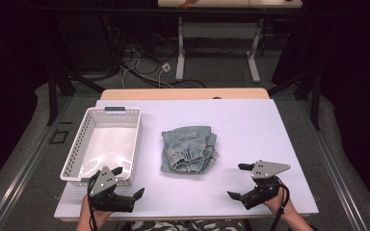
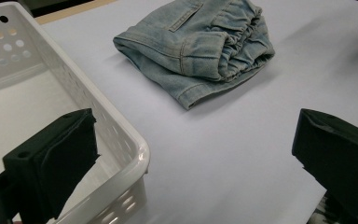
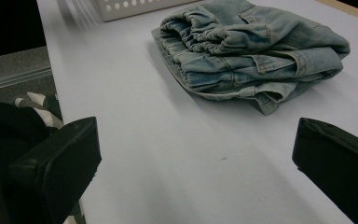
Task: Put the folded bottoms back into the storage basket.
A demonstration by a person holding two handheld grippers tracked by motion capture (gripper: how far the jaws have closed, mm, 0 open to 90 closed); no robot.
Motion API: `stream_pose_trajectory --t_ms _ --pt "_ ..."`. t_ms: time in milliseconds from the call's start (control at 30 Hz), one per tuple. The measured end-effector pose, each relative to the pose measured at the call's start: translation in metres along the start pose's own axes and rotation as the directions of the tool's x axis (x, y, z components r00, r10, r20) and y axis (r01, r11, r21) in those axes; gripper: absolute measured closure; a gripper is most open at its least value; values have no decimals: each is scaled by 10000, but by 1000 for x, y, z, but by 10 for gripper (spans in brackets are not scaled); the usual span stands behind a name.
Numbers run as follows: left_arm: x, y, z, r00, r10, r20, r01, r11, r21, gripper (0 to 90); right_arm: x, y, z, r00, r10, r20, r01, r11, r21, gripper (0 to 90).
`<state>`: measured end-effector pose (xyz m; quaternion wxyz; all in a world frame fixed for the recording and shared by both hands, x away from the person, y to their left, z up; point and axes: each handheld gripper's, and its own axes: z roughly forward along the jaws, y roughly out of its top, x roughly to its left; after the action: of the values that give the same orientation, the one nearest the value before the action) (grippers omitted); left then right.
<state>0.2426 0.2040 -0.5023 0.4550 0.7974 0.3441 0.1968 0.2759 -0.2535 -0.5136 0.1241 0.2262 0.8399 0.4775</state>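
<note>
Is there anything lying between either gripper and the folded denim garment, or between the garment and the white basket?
Nothing visible. Bare table separates the folded denim garment from the left gripper and the right gripper, both open. The white basket sits beside the garment with only bare table between them.

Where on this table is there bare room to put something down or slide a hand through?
Widest bare stretch: right of the folded jeans, out to the table edge. Another strip runs behind the jeans to the far edge, and one along the near edge between the left gripper and right gripper. The gap between basket and jeans is narrower. The near left corner is crowded.
</note>
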Motion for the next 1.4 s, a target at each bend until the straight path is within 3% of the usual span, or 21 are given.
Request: stream_pose_trajectory --t_ms 700,1400 --pt "-2 1 4 9996 74 276 -76 9999 106 0 -1 -1 2 10000 -29 -51 29 9999 129 7" --pt "-24 16 27 9956 589 733 -588 9983 -28 0 -1 -1 5 9999 -31 -109 34 9996 267 7"
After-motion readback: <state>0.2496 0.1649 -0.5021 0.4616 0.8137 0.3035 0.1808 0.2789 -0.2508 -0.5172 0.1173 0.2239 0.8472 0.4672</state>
